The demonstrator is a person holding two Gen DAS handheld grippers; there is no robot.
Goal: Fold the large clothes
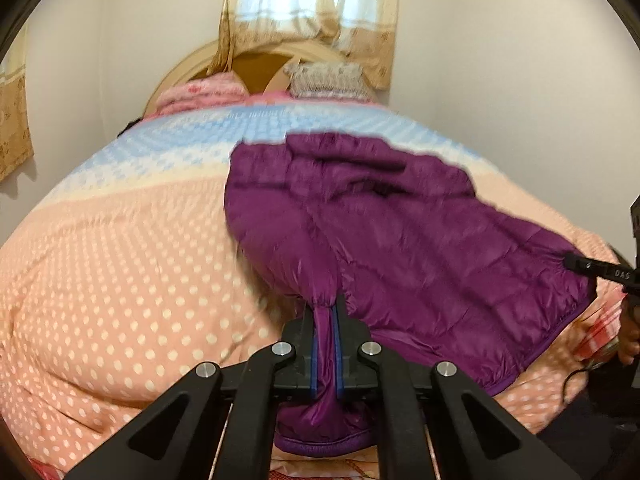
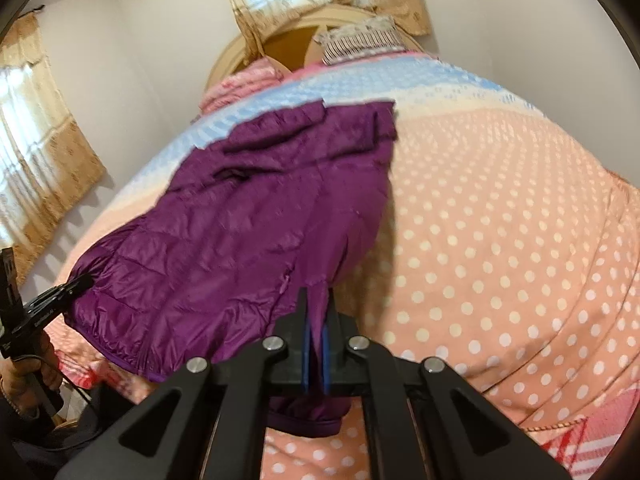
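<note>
A purple quilted jacket (image 1: 400,220) lies spread on the bed, its collar end towards the headboard. My left gripper (image 1: 325,308) is shut on a bunched corner of the jacket's near hem, and a fold of fabric hangs below the jaws. My right gripper (image 2: 317,300) is shut on the other near corner of the same jacket (image 2: 240,220). Each gripper shows in the other's view: the right gripper (image 1: 570,261) pinches the hem at the far right, and the left gripper (image 2: 82,280) pinches it at the far left. The near hem is raised off the quilt.
The bed carries a peach polka-dot quilt (image 1: 120,280) with a blue band further back. Pink bedding (image 1: 200,94) and a grey pillow (image 1: 332,82) rest against the rounded headboard (image 1: 256,68). Curtains (image 1: 316,8) hang behind. A person's hand (image 2: 24,368) holds the left gripper's handle.
</note>
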